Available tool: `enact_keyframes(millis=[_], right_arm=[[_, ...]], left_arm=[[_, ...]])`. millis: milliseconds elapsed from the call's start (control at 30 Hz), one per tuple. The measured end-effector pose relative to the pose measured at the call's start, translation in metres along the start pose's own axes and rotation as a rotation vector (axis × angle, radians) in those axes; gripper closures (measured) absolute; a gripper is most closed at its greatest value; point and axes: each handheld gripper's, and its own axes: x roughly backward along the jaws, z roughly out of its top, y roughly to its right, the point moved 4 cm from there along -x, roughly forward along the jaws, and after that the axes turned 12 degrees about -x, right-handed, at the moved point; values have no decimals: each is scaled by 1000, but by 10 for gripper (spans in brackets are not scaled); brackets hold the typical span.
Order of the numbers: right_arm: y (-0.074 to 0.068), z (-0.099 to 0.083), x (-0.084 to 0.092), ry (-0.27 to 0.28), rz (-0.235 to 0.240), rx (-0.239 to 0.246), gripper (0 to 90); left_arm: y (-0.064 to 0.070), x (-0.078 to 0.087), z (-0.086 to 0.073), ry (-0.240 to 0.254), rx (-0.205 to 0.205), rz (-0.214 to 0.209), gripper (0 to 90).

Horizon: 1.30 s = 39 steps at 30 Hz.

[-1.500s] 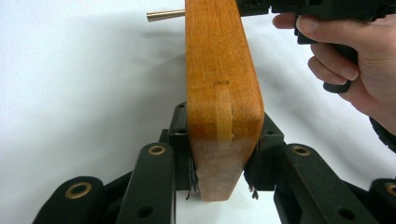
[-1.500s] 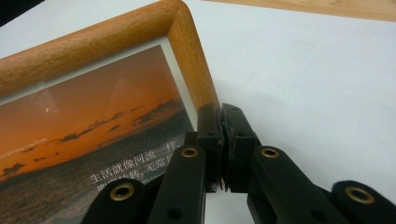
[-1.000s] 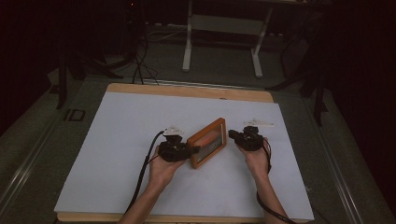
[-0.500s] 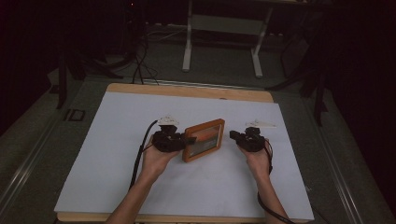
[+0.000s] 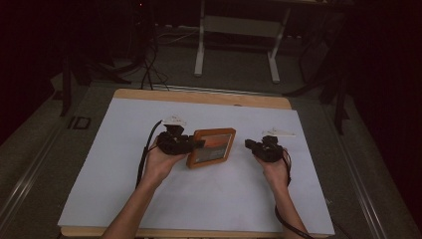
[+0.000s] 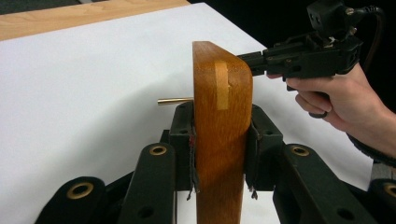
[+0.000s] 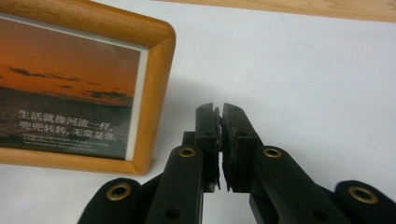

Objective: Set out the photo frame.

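A wooden picture frame [image 5: 211,147] with a sunset photo and white writing stands on the white table cover, held by its left edge in my left gripper [image 5: 191,144]. Seen from the left gripper view, the frame's edge [image 6: 222,121] is clamped between both jaws, and a thin brass pin [image 6: 173,101] sticks out behind it. My right gripper [image 5: 251,144] hovers just right of the frame, apart from it, jaws shut with nothing between them. From the right gripper view the frame [image 7: 79,88] lies left of the shut jaws [image 7: 220,122].
The white sheet [image 5: 124,184] covers a wooden table whose far edge [image 5: 199,95] shows bare wood. Small white tags [image 5: 175,119] [image 5: 278,132] sit atop both grippers. A metal stand [image 5: 236,42] and cables lie on the dark floor beyond.
The left gripper has carried the frame leftward and turned it more level. The right gripper, at the frame's right edge a second ago, now sits apart from it with a gap.
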Motion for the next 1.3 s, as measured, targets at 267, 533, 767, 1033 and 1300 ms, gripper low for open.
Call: enact_keyframes(millis=[267,533,767,1033,1300], right_arm=[[-1,-1,0,2,15,-10,853],[-9,3,-1,13,38,7,848],[-23,9,1,30,97,64,750],[-45,16,4,38,194,163,614],[-68,21,4,42,263,290,470]], left_arm=[[-9,9,7,-45,-25,-41,691],[-11,14,16,-86,-58,-56,690],[-9,20,25,-136,-116,-64,690],[-8,20,29,-156,-149,-72,690],[-6,15,33,-139,-166,-79,687]])
